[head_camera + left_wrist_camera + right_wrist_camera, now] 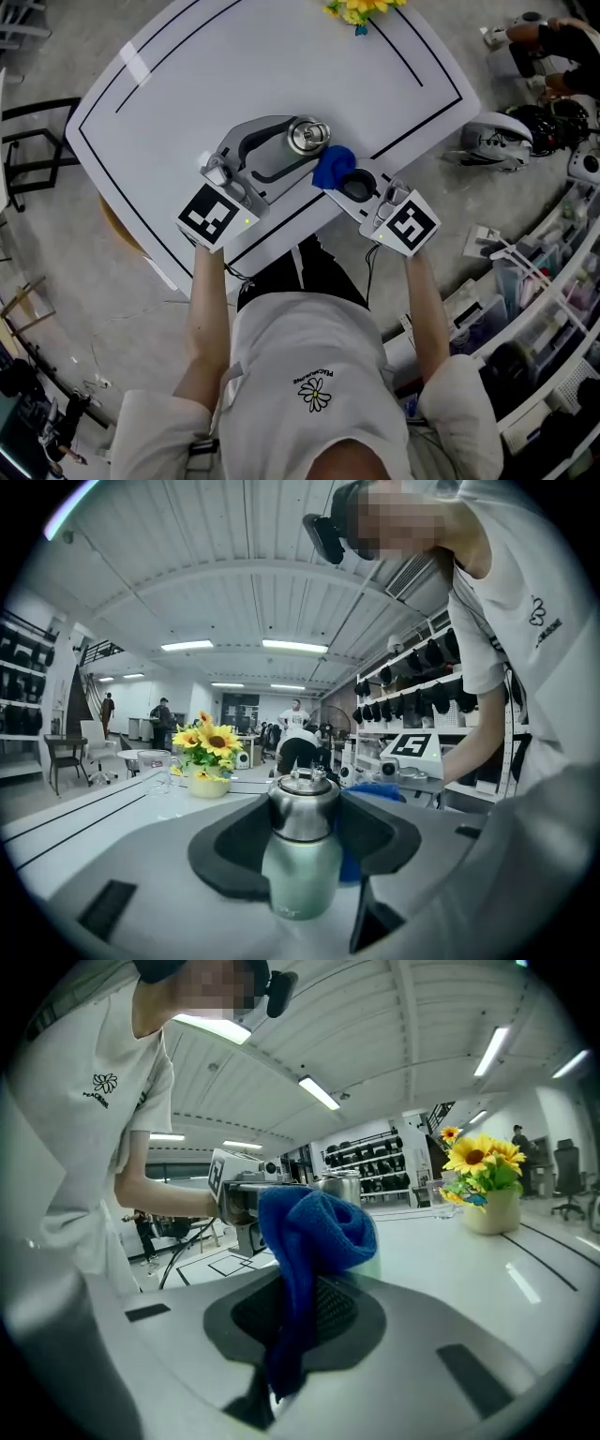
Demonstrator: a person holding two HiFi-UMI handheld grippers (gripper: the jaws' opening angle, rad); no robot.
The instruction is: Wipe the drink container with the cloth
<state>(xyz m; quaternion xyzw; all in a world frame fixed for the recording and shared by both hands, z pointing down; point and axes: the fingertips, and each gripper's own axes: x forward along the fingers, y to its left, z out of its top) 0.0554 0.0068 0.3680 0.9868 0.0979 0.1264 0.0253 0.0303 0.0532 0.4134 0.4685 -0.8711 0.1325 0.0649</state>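
Bottle [307, 136], green body with a steel cap, was found upright over the near part of the white table [262, 56], set between the jaws of the left gripper [291, 142]. In the left gripper view the dark pads were seen pressed against both sides of the bottle just below the cap, so the left gripper was clamped on it.

Blue cloth [333, 167] was bunched against the bottle's side nearest the person. It was pinched in the closed jaws of the right gripper [349, 184]; a tail of cloth hung down between them in the right gripper view.

Progress, as judged: both things were picked up and brought together, so the set-up was done and the wiping itself was either just started or under way. How much of the bottle had been covered could not be judged; no dirt or wet streak was visible on it. The cap, the far side and the lower body were taken as left to do.

Not made out:
- the bottle's base, hidden by the left gripper's body, so resting on the table or lifted could not be told;
- the exact contact of cloth and bottle, covered by the cloth's own bulk;
- the sunflowers [361, 9] at the far table edge, cut off in the head view.
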